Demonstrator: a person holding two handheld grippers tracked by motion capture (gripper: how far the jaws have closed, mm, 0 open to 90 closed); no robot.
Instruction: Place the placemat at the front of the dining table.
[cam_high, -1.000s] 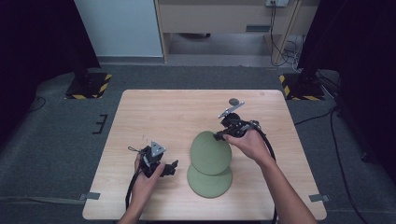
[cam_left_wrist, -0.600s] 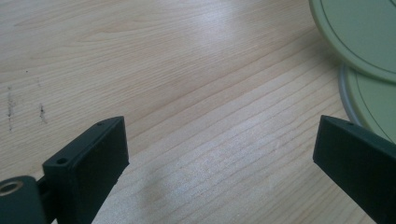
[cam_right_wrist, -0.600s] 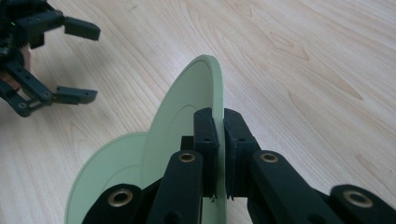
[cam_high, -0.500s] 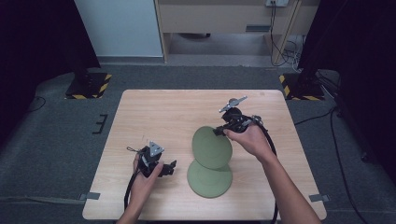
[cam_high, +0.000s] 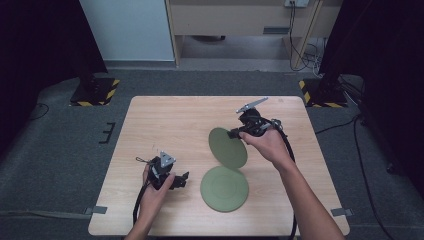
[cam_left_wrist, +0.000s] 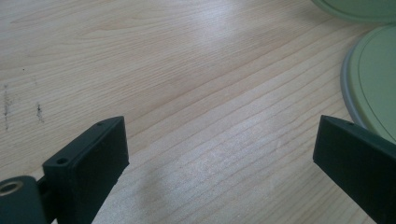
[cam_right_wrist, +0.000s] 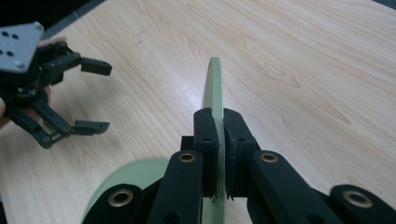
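Green plate (cam_high: 228, 147) bears no readable writing, pinched by right tool (cam_high: 239, 133); left tool (cam_high: 181, 179) gapes.

The right gripper (cam_right_wrist: 218, 154) has its two black jaws closed on the rim of a thin, round, pale green plate (cam_right_wrist: 214, 86), which stands edge-on and runs away from the camera above the light wooden table (cam_right_wrist: 303, 60). A second flat green plate (cam_right_wrist: 135, 175) lies on the table at the lower left. Farther off at the left, the left gripper (cam_right_wrist: 93, 95), held in a hand, has its jaws spread apart.
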